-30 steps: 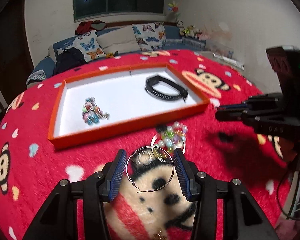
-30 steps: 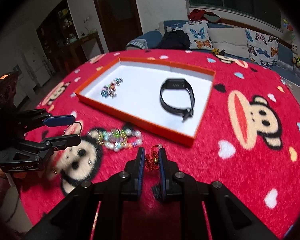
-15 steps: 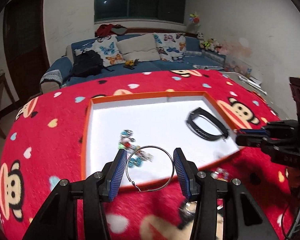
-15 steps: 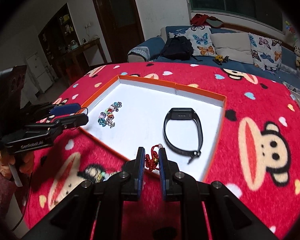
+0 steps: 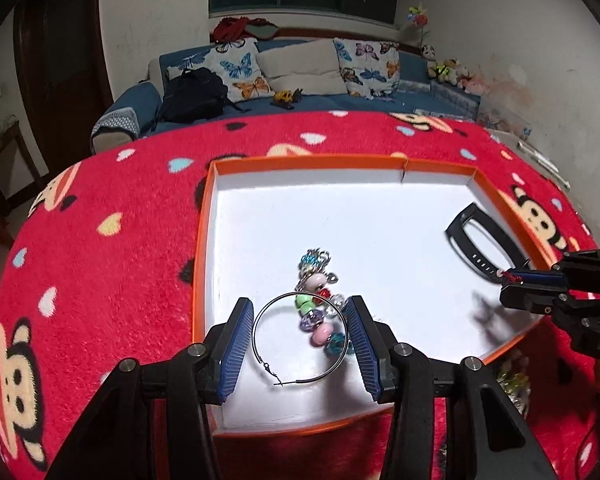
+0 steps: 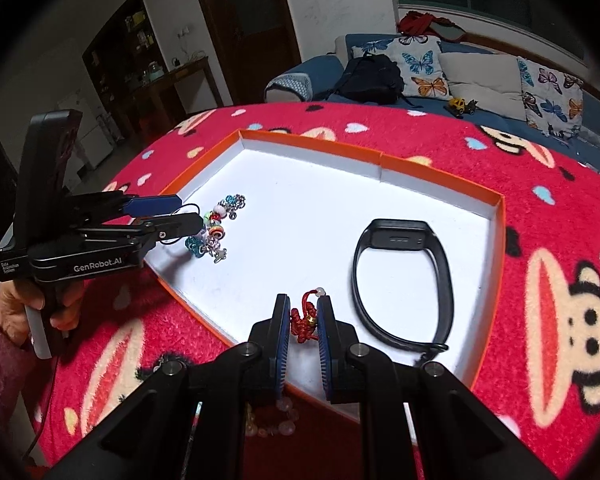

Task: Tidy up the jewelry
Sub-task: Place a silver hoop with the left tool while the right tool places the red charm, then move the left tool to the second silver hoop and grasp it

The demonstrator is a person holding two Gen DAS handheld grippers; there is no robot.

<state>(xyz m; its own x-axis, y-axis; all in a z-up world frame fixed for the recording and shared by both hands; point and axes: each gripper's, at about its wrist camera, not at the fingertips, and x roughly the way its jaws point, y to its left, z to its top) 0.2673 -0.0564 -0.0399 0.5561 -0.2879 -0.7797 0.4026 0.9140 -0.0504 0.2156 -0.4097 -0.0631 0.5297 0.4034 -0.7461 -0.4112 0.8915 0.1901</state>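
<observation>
- A living room at night: a blue sofa (image 5: 320,96) with butterfly cushions (image 6: 420,66) and a black backpack (image 5: 192,96) stands behind a table covered by a red plush cloth (image 5: 112,208) printed with cartoon monkeys and hearts.
- On the cloth lies a shallow orange tray (image 5: 199,240) with a white floor.
- The left gripper (image 5: 300,336) hangs over the tray's near edge, its blue pads pinching a thin silver hoop earring (image 5: 298,340) across its width.
- The only readable writing, "GenRobot.AI", is on the left gripper's black body in the right wrist view; smaller print beside it is too fine to read.
- The right gripper (image 6: 304,328) is over the tray's near edge too, its pads pressed onto a red knotted cord charm (image 6: 305,316) with a gold bead and a pale bead.
- Below the hoop, on the tray floor near the left edge, lies a beaded charm bracelet (image 5: 320,304) of coloured glass beads.
- A black fitness band (image 6: 400,284) rests on the tray floor toward the right edge, well apart from the bracelet.
- Outside the tray, against its near edge, pale beads (image 6: 272,424) lie on the cloth, partly hidden by the right gripper.
</observation>
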